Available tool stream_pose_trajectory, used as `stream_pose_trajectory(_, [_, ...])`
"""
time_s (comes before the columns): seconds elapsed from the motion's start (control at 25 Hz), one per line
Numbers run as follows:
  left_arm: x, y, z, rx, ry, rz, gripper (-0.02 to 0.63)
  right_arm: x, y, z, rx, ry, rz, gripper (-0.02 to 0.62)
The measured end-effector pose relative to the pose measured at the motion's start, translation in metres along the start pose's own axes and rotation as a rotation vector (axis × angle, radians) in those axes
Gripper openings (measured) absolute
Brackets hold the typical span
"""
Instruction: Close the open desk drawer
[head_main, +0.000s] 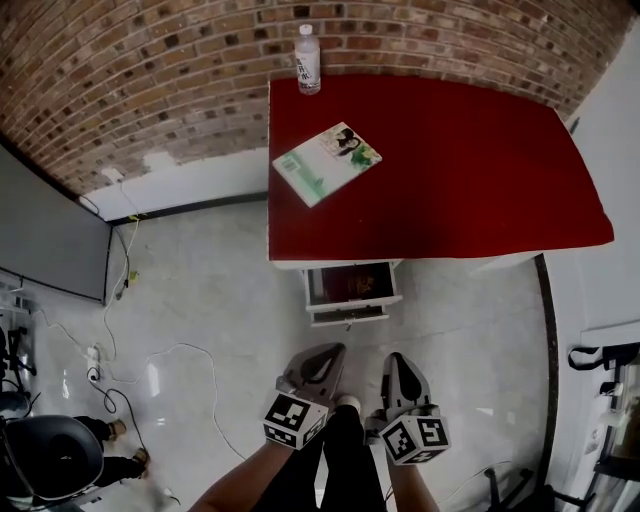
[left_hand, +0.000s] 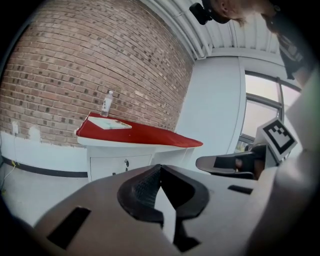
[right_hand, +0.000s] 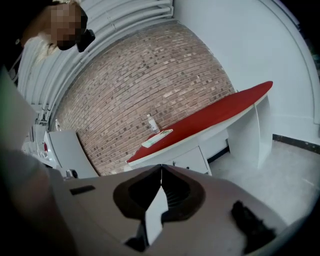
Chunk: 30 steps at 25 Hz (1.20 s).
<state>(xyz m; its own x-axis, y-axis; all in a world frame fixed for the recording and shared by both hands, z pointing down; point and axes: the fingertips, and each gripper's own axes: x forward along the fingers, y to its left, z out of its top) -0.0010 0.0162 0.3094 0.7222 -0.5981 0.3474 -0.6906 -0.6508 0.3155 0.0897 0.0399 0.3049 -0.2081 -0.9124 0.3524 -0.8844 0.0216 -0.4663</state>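
The red-topped desk (head_main: 450, 170) stands against the brick wall. Its top drawer (head_main: 350, 284) is pulled out under the front edge and its inside shows, with a lower drawer front (head_main: 349, 316) just below it. My left gripper (head_main: 325, 352) and right gripper (head_main: 398, 362) hang side by side over the floor, a short way in front of the drawer and apart from it. Both point toward the desk with jaws shut and nothing between them. In the left gripper view the left gripper (left_hand: 160, 167) faces the white drawer cabinet (left_hand: 117, 165). The right gripper (right_hand: 161, 167) faces it too.
A plastic bottle (head_main: 308, 60) and a green booklet (head_main: 327, 163) lie on the desk top. Cables (head_main: 160, 355) run over the floor at the left, near a grey panel (head_main: 50, 235) and a black chair (head_main: 45, 450). A white wall (head_main: 610, 150) borders the desk's right.
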Motion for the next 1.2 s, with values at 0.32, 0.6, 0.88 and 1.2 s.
stream_pose_trajectory(0.32, [0.033, 0.024, -0.042, 0.008, 0.025, 0.011, 0.008, 0.033, -0.046, -0.046, 0.144, 0.007, -0.028, 0.012])
stream_pose_trajectory(0.6, [0.055, 0.046, -0.082, -0.015, 0.041, 0.009, 0.008, 0.064, -0.069, -0.092, 0.297, 0.060, 0.042, 0.012])
stream_pose_trajectory(0.88, [0.075, 0.059, -0.126, -0.055, 0.057, -0.003, 0.008, 0.083, -0.111, -0.137, 0.435, 0.056, -0.002, 0.014])
stream_pose_trajectory(1.2, [0.104, 0.078, -0.172, -0.113, 0.071, 0.005, 0.008, 0.113, -0.154, -0.180, 0.738, -0.003, -0.031, 0.014])
